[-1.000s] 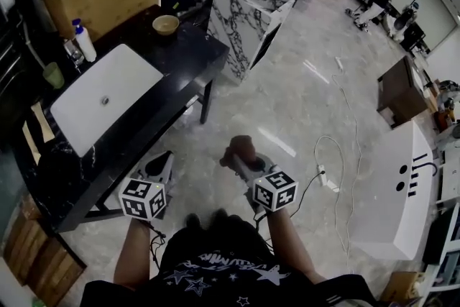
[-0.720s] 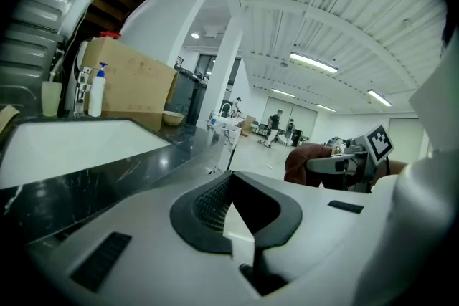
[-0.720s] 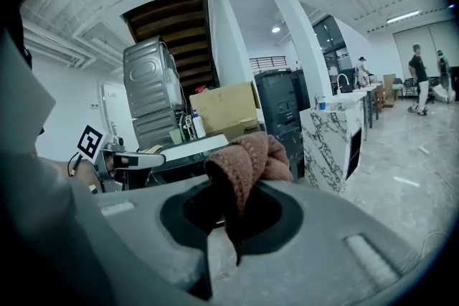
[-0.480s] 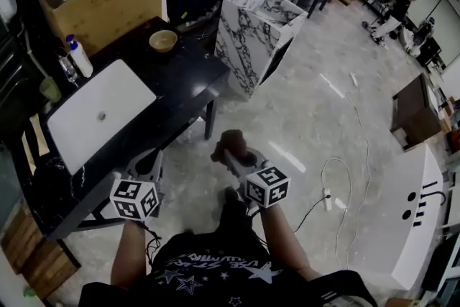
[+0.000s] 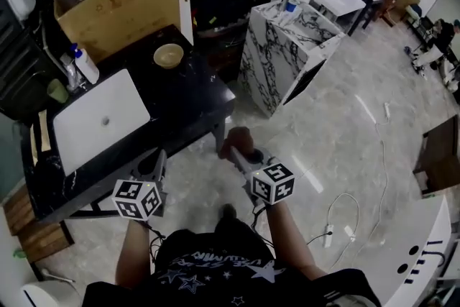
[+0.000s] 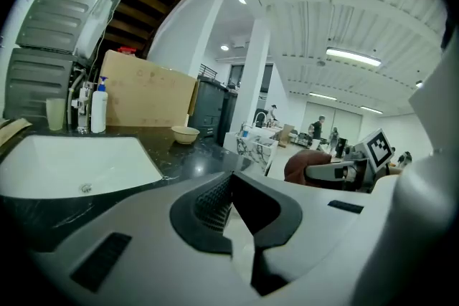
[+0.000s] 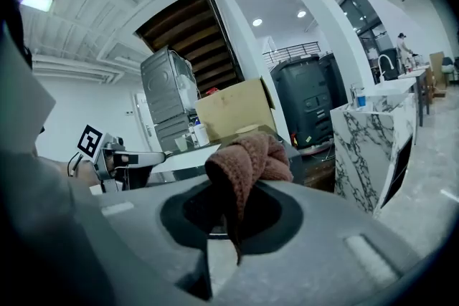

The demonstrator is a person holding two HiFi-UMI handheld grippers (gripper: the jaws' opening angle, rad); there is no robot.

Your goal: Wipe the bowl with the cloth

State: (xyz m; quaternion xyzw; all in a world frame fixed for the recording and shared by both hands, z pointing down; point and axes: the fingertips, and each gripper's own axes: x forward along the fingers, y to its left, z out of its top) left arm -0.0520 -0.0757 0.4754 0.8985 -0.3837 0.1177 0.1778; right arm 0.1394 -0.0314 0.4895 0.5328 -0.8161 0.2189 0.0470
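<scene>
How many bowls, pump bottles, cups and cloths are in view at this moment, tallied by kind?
bowl: 1
pump bottle: 1
cup: 1
cloth: 1
Total: 4
</scene>
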